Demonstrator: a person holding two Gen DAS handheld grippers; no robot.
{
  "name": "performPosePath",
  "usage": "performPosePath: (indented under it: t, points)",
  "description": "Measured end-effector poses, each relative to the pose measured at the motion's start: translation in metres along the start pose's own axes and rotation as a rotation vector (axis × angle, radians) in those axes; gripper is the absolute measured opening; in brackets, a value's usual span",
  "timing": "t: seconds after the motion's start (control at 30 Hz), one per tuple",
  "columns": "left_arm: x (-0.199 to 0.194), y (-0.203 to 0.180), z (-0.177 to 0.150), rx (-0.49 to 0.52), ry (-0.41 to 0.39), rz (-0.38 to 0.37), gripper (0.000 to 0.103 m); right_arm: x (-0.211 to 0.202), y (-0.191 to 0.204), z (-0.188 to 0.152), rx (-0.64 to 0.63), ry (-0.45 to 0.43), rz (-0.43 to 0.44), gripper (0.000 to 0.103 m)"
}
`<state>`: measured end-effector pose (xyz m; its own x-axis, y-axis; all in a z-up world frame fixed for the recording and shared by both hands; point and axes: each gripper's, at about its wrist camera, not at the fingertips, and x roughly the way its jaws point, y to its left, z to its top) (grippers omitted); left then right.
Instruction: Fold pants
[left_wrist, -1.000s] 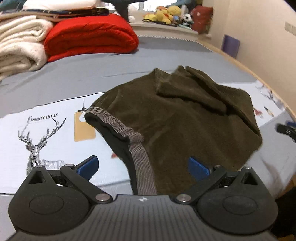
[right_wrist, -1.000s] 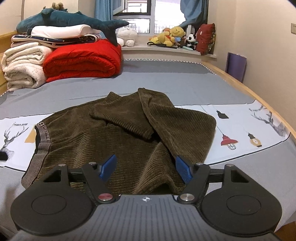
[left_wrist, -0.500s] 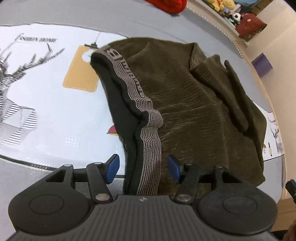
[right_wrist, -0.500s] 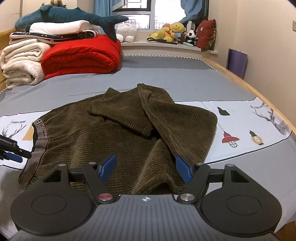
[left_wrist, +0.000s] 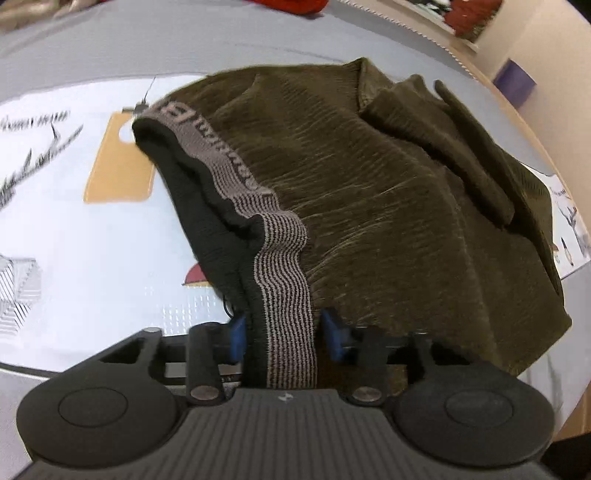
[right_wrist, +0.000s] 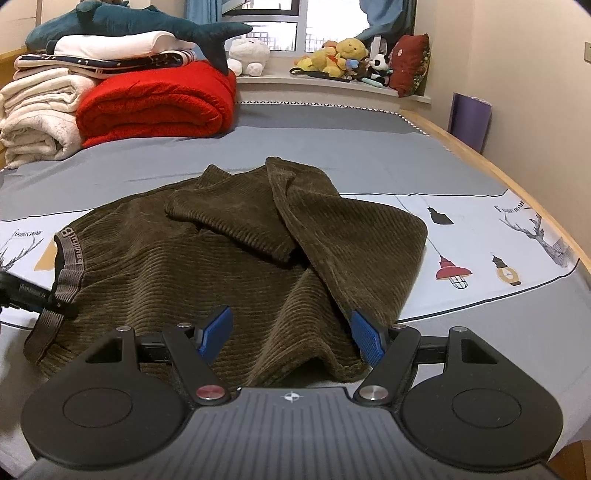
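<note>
One pair of dark olive corduroy pants (right_wrist: 229, 266) lies crumpled across the bed (right_wrist: 332, 155), on the band of white printed sheet that crosses the grey cover; its two legs are folded back over the seat and overlap each other. There are two claws. The left claw (left_wrist: 282, 334) points steeply down at the near end of the striped grey waistband (left_wrist: 284, 273), which runs between its blue pads (left_wrist: 236, 338); the jaws are closing on it, and a narrow gap shows beside the right pad, so the grip is not yet firm. The right claw (right_wrist: 291, 338) hangs spread wide above the near hem of the pants, with nothing pinched between its pads.

The right wrist view alone shows the far end of the room: one red folded blanket (right_wrist: 155, 103), one stack of cream and white bedding (right_wrist: 40, 110) beside it, one blue plush shark (right_wrist: 122, 22) lying on top, a row of soft toys (right_wrist: 340, 55) on the window ledge and one red cushion (right_wrist: 410, 62). It also catches the left claw from outside, at the frame's left edge by the waistband. The left wrist view alone shows the dark inner lining of the waistband and the orange tag print (left_wrist: 118, 162) on the sheet beside it
</note>
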<state>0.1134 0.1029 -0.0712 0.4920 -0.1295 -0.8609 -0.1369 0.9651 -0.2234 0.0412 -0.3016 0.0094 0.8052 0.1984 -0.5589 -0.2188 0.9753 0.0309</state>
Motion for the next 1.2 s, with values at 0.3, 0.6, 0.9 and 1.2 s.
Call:
performPosePath:
  t: [0.3,0.6,0.9,1.2]
  points:
    - [-0.066,0.017,-0.005,0.032,-0.169,0.000,0.024,-0.004,0.006,0.001,0.021,-0.038,0.014,0.061]
    - [-0.121,0.104,-0.020,-0.076,-0.192,0.192,0.016,-0.019,0.016,0.001,0.006,-0.121,0.043,0.052]
    - [-0.147,0.107,-0.030,-0.078,-0.168,0.468,0.048,-0.011,0.026,0.005,0.009,-0.068,0.080,0.052]
    - [-0.184,0.028,-0.076,-0.002,-0.435,0.237,0.069,0.020,0.060,0.042,-0.211,-0.031,0.155,0.043]
